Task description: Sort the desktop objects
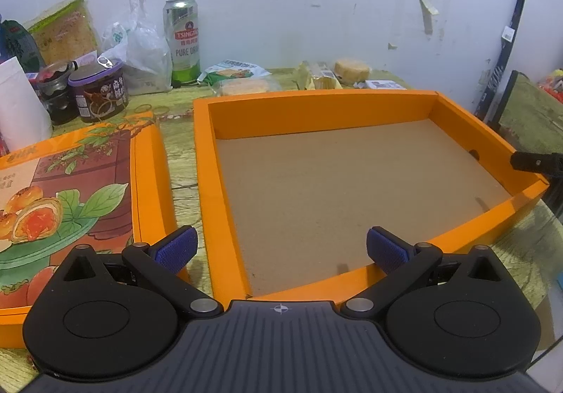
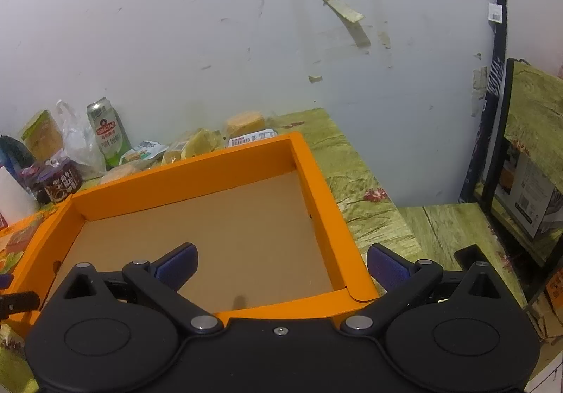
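Observation:
An empty orange box (image 1: 316, 104) with a brown cardboard floor lies in the middle of the table; the right wrist view shows the orange box (image 2: 316, 189) too. Its printed lid (image 1: 70, 189) lies flat to the left. My left gripper (image 1: 279, 248) hovers open over the box's near left corner, nothing between its blue pads. My right gripper (image 2: 281, 268) is open above the near right corner, also holding nothing. Along the wall stand a green beer can (image 1: 181, 41), a purple-lidded jar (image 1: 100, 94), a clear plastic bag (image 1: 140, 48) and wrapped pastries (image 1: 242, 78).
A white cup (image 1: 17, 104) and a dark jar (image 1: 56, 90) stand at the far left. A round cake (image 1: 352, 71) and small packets lie behind the box. A black frame and a cardboard carton (image 2: 527, 192) stand right of the table edge.

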